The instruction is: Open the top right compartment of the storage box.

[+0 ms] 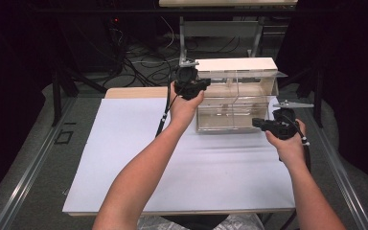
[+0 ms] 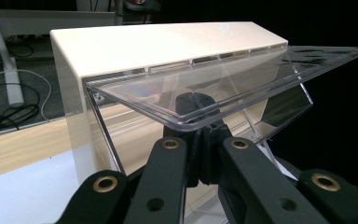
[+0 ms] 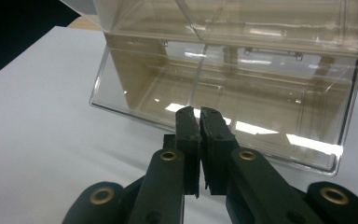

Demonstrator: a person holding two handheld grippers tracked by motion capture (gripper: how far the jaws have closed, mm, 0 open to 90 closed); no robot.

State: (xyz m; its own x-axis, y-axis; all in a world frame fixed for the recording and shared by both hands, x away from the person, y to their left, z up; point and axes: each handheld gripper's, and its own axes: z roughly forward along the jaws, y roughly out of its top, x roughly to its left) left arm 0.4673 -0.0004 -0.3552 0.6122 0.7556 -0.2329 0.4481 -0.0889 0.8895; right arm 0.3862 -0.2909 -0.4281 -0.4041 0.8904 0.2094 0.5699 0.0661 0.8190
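Left claw [image 2: 200, 133] clenched, jaws pressed together on the front rim of the clear hinged plastic lid [image 2: 223, 79], holding it tilted up. Right claw [image 3: 199, 114] clenched too, gripping nothing, poised just before the box's clear front wall. One clear plastic box with a cream top panel [image 1: 235, 96], split into two compartments; two claws. Box at the far right of the white bench [image 1: 139, 158], long axis left to right, lid opening toward the person.

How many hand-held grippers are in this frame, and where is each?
2. The left hand-held gripper is at the clear lid on the left end of the display case. The right hand-held gripper is at the case's front right corner, above the white board.
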